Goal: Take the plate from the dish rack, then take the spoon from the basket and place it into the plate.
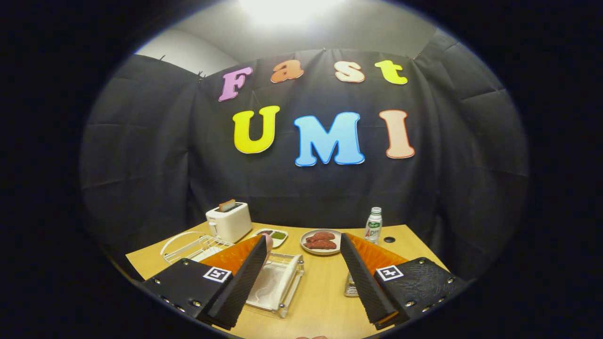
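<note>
Gripper view, taken from above the worktop (325, 292), looking toward the back wall. First step not yet begun, by my reading: hand-held gripper (304, 247) hangs with fingers spread wide, nothing between them.

Left to right:
- Wire dish rack (191, 247), 10 o'clock of the left finger, with something pale in it, probably the plate; partly hidden, cannot confirm.
- Toaster (230, 220) beyond the rack, a slice in its slot.
- Small divided dish (274, 235) beside the toaster.
- Clear tray (275, 285) just right of the left finger.
- Plate of red food (321, 241) at 12 o'clock, beyond the fingertips.
- Bottle (374, 225) at 1 o'clock.
- Shiny container (350, 287) behind the right finger; possibly the basket. Spoon not made out.

Next move calls for swinging left and down to the rack; the toaster stands close behind it.
</note>
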